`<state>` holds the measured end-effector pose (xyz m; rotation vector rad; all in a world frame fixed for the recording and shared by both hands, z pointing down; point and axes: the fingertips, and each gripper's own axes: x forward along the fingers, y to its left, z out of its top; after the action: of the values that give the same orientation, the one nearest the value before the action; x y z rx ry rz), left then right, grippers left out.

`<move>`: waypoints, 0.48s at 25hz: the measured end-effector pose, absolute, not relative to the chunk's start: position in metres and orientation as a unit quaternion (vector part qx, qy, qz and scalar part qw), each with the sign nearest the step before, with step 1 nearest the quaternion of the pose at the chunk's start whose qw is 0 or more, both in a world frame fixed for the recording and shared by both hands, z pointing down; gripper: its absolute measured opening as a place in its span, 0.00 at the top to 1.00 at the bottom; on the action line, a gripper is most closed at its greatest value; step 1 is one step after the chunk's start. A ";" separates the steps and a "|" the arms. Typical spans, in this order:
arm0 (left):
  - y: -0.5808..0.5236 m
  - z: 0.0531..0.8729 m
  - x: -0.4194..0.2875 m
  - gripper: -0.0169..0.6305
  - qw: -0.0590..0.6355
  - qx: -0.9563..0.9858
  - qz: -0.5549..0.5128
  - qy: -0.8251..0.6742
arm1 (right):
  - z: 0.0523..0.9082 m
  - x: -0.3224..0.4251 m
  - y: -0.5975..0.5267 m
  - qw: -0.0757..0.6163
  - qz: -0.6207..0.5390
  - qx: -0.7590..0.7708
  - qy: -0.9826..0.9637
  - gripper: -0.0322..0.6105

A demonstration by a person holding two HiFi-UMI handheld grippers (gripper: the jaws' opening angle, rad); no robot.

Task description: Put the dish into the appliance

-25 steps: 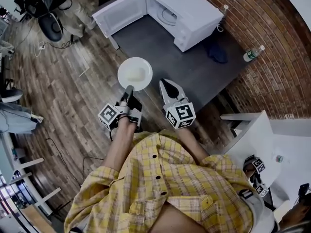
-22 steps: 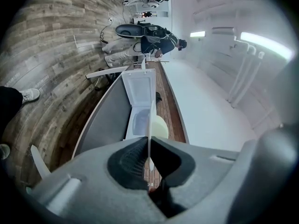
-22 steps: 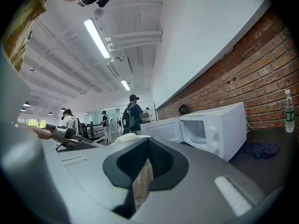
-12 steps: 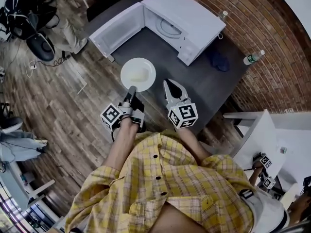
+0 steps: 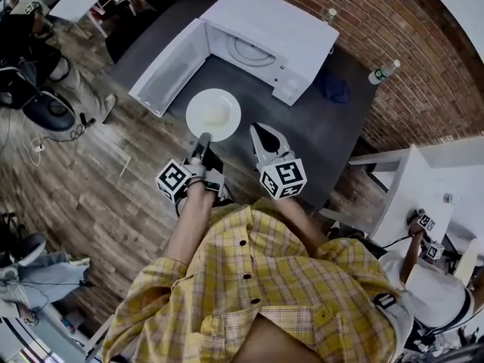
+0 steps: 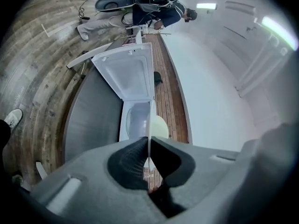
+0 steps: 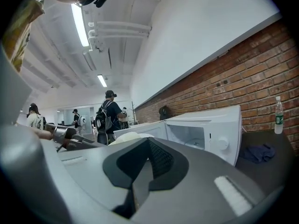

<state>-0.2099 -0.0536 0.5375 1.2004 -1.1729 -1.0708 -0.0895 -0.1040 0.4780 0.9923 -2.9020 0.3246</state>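
Left gripper (image 5: 203,139) pinches dish (image 5: 213,114) near microwave (image 5: 265,32).

The dish (image 5: 213,114), a round white plate carrying a pale lump of food, juts level ahead of the left gripper (image 5: 203,139), which clamps its near rim, with the white microwave (image 5: 265,36) just beyond, door (image 5: 165,68) swung wide open.

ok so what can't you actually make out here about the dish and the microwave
What lies on the dish: the head view shows only a pale patch, too small to name; the left gripper view sees it edge-on.
Deep inside of the microwave: hidden under its own top in the head view.
Dish in the right gripper view: mostly behind the right claw.
Bottle label: too small in the head view.
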 end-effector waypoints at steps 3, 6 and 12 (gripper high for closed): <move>-0.066 0.542 -0.218 0.95 0.555 0.514 -0.434 -0.489 | 0.479 -0.093 -0.111 0.032 0.107 0.342 -0.933 0.95; -0.075 0.540 -0.222 0.95 0.562 0.521 -0.430 -0.478 | 0.476 -0.092 -0.115 0.027 0.113 0.361 -0.925 0.95; -0.091 0.545 -0.228 0.95 0.575 0.530 -0.415 -0.464 | 0.479 -0.094 -0.128 0.030 0.110 0.388 -0.914 0.95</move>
<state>-0.2277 -0.0912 0.5448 1.2417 -1.0866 -0.9726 -0.0935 -0.1280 0.4789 1.1973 -2.8183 0.3405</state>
